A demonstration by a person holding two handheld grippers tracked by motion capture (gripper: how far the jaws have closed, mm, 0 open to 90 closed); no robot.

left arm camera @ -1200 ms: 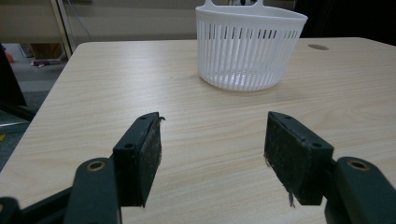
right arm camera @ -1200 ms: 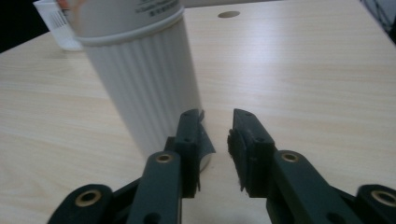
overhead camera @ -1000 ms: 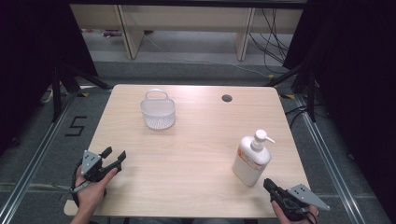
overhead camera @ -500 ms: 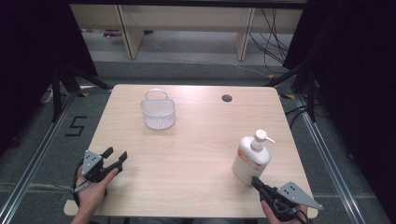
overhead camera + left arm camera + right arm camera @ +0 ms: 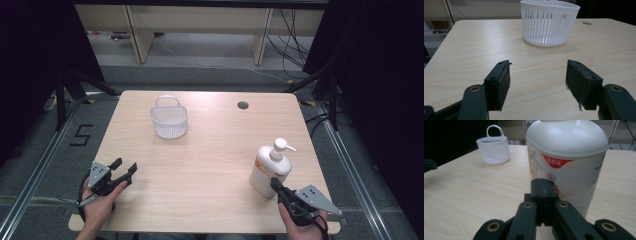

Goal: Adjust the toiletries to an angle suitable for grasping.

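A white pump bottle (image 5: 271, 168) with a red label stands upright on the right side of the wooden table (image 5: 210, 150). My right gripper (image 5: 275, 185) sits just in front of the bottle's base, jaws shut with nothing between them; in the right gripper view the bottle (image 5: 569, 160) looms right behind the closed tips (image 5: 543, 187). A white slatted basket (image 5: 169, 118) with a loop handle stands at the back left. My left gripper (image 5: 125, 168) rests at the front left corner, open and empty; the basket (image 5: 549, 22) lies well ahead of its pads (image 5: 537, 85).
A round cable hole (image 5: 243, 105) is set in the table near its far edge. Wooden shelving and cables stand on the floor behind the table. Dark curtains hang on both sides. A floor mark "5" (image 5: 80, 135) lies to the left.
My right gripper has moved forward and up from the table's front edge to just in front of the bottle. The left gripper has stayed put.
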